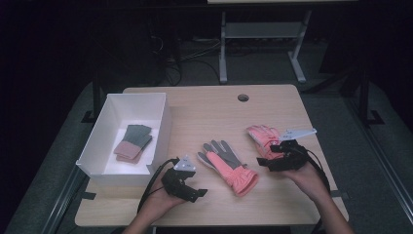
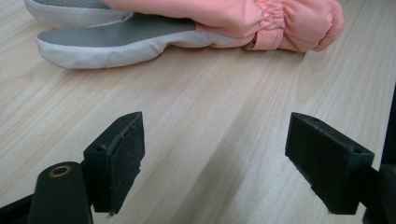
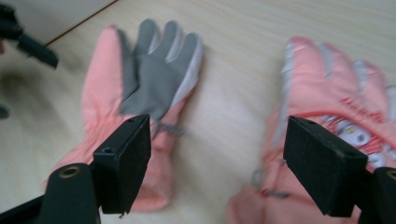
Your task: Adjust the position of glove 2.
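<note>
Left gripper (image 1: 198, 191) jaws wide, empty, aimed at palm-up salmon-and-grey padded glove (image 1: 228, 165) mid-table, likely lining up its cuff | right gripper (image 1: 269, 155) agape over second salmon glove (image 1: 263, 137), nothing pinched

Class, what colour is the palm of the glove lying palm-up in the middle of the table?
Grey, on a salmon-pink glove; the right gripper view shows it best.

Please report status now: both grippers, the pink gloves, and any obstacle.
Left gripper open, empty, beside palm-up glove. Right gripper open, empty, over second glove. White box stands left, holds another pair. Nothing blocks.
</note>
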Demonstrator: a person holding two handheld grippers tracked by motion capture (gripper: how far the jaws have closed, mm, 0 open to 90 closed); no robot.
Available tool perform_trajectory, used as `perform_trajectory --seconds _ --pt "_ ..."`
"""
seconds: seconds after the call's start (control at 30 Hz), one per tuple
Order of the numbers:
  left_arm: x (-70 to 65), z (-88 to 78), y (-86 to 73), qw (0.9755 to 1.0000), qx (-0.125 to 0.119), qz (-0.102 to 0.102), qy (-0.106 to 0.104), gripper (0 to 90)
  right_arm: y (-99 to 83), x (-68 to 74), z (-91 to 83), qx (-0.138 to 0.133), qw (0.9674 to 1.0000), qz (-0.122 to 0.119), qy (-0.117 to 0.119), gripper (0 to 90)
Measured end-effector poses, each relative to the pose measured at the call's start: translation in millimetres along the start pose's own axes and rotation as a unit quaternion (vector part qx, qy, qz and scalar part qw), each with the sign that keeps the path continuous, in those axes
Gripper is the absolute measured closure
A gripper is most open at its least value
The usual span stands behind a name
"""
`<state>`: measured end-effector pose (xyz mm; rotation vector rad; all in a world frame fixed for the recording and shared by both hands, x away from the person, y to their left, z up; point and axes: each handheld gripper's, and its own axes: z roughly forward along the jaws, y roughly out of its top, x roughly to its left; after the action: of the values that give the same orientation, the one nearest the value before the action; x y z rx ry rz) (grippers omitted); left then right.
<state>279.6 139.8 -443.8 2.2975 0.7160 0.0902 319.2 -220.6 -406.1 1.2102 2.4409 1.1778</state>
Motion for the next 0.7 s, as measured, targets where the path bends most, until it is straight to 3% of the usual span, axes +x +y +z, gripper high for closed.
perform_trajectory --seconds 0.07,0.17,0.2,0.4,0.7 --pt "0.8 0.2 -0.2 1.0 0.005 0.008 0.0 19.5 5.5 -7.5 2.2 0.0 0.9999 0.006 -0.009 23.2" --pt "0.2 1.3 -0.4 1.0 0.0 -0.001 -0.001 19.5 8.3 -14.2 3.5 -0.009 0.9998 0.016 -0.012 23.5" --pt "0.8 1.6 -0.1 1.0 0.002 0.0 -0.001 19.5 12.2 -22.9 6.1 -0.005 0.9995 0.023 -0.023 24.1" --pt "2.8 1.4 -0.6 1.0 0.008 0.005 -0.002 19.6 19.7 -45.5 15.7 0.008 0.9985 0.035 -0.041 26.2" --pt "4.5 2.2 -1.2 0.9999 0.012 0.003 0.001 19.8 7.7 -69.1 23.8 0.03 0.9956 0.066 -0.06 37.5"
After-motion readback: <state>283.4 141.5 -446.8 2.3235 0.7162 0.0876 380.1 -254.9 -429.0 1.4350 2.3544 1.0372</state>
